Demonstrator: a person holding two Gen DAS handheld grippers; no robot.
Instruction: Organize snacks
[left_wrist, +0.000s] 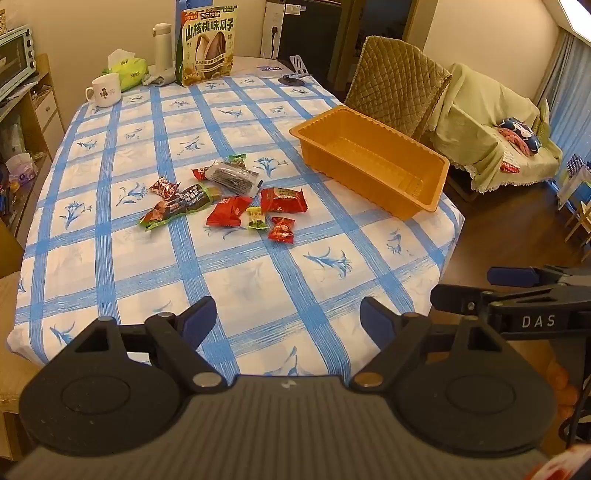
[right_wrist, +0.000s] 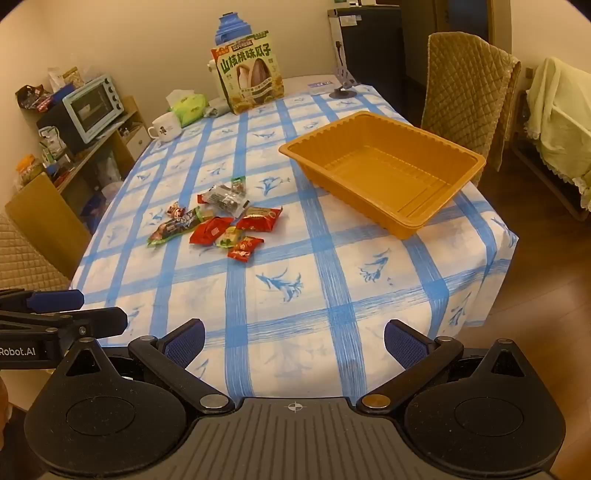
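Orange tray sits empty on bench, on blue checked cloth. Snack pile lies left of tray, apart from it. Big seed bag stands far behind tray, white mug left of bag. Left hand-held gripper wide open, holds nothing, low over near bench edge. Right hand-held gripper wide open too, nothing inside.

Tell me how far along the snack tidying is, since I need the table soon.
Nothing looks done yet: the orange tray holds no snacks. Nothing is in hand either; the left gripper and right gripper are both open with nothing between the fingers, near the table's front edge. All of it is left: the pile of wrapped snacks lies on the checked tablecloth, apart from the tray.
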